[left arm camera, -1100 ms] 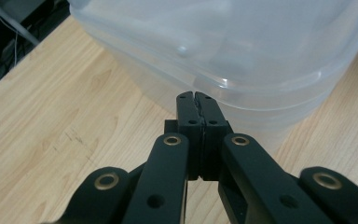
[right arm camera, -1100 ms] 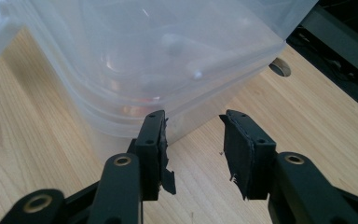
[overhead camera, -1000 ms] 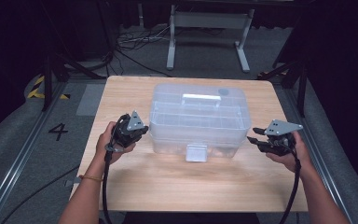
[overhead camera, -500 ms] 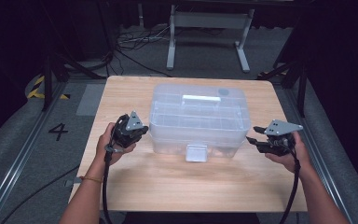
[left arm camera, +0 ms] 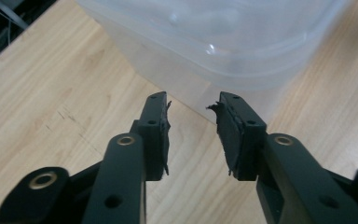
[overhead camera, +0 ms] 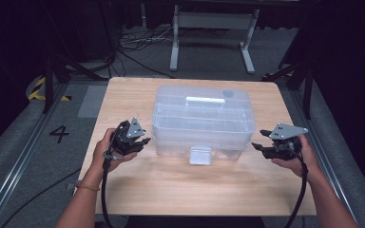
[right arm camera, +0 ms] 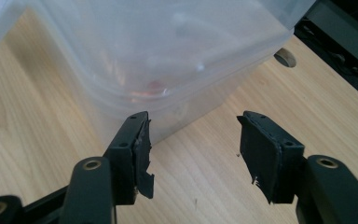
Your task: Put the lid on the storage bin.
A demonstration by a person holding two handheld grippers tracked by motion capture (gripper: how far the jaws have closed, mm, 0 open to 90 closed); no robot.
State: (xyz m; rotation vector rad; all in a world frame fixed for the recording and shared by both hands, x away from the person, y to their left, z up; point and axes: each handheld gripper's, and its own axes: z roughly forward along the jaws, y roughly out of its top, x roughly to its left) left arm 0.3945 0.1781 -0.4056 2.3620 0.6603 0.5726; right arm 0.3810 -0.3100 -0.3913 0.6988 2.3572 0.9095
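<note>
Wooden table [overhead camera: 138, 190] bore the clear box [overhead camera: 202, 121], and over the last second both the left gripper [overhead camera: 142, 141] and right gripper [overhead camera: 259, 140], jaws parted and empty, had barely moved, its flanks not yet grasped

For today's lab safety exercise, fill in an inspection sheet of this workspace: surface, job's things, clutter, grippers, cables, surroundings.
Surface: wooden table, bare around the box.
Job's things: clear plastic box, lid on, front latch facing the person.
Clutter: nothing seen.
Grippers: left gripper and right gripper flank the box, jaws open, holding nothing.
Cables: one trails from each gripper; loose cables on the floor beyond.
Surroundings: dark floor, metal stand, floor number 4.
</note>
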